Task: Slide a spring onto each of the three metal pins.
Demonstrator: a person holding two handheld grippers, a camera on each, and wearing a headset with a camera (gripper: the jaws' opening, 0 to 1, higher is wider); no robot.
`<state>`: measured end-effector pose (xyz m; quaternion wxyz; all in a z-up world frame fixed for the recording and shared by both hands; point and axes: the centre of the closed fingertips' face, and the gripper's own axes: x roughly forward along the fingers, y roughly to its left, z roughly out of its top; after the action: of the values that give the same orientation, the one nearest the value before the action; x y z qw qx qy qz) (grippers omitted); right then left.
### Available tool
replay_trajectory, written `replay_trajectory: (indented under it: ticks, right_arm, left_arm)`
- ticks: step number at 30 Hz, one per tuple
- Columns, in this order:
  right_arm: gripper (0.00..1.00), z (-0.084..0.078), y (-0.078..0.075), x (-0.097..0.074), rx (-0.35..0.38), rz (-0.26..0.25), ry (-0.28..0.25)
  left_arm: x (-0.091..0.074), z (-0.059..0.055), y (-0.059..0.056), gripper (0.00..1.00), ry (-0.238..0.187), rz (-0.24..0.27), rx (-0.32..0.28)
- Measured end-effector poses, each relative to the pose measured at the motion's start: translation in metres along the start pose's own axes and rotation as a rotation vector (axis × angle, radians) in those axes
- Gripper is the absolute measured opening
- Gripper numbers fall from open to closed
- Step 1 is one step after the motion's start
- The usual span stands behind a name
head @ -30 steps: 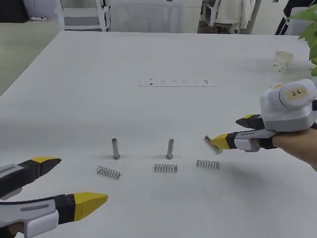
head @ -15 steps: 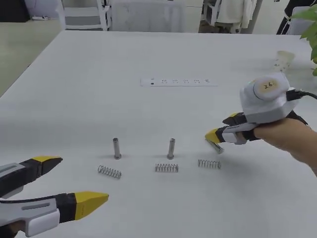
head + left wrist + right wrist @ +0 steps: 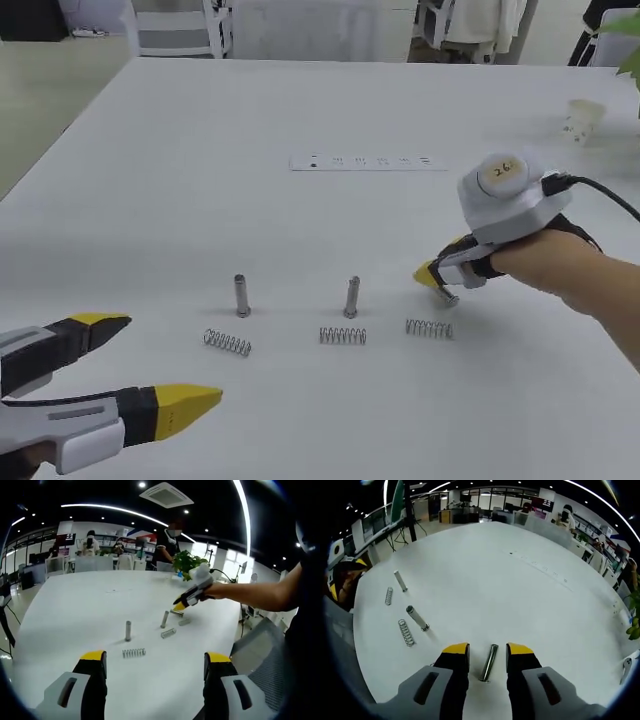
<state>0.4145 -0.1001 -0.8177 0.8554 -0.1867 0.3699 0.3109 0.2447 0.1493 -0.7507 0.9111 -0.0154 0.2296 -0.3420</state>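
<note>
One pin (image 3: 488, 662) lies flat between the right gripper's (image 3: 487, 650) parted jaws; clamp it mid-shaft, squarely. Left gripper (image 3: 168, 360) hangs spread wide.

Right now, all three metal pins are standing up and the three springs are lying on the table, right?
No. Two pins stand up, but the third pin lies flat between the jaws of the right gripper, as the right gripper view shows. The three springs do lie on the table.
</note>
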Motion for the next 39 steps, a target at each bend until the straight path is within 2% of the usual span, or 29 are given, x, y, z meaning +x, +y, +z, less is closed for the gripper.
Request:
replay_trajectory:
  ticks: [13, 23, 24, 29, 36, 39]
  right_arm:
    - [0.2, -0.01, 0.005, 0.015, 0.028, -0.012, 0.072]
    - [0.17, -0.021, 0.003, 0.024, 0.047, -0.027, 0.126]
    - [0.17, -0.019, 0.003, 0.024, 0.053, -0.023, 0.114]
    - [0.16, -0.019, 0.004, 0.025, 0.054, -0.018, 0.125]
    - [0.14, -0.021, 0.004, 0.026, 0.121, -0.003, 0.12]
    - [0.14, -0.021, 0.004, 0.026, 0.126, -0.001, 0.116]
  left_arm:
    - [-0.002, -0.004, 0.002, 0.75, 0.013, 0.004, -0.005]
    - [-0.003, -0.006, 0.005, 0.75, 0.024, 0.009, 0.003]
    - [-0.003, -0.006, 0.005, 0.75, 0.025, 0.01, 0.002]
    - [-0.003, -0.007, 0.005, 0.75, 0.03, 0.009, 0.004]
    - [-0.002, -0.007, 0.004, 0.74, 0.029, 0.005, 0.003]
    - [-0.003, -0.009, 0.004, 0.74, 0.031, 0.007, 0.0]
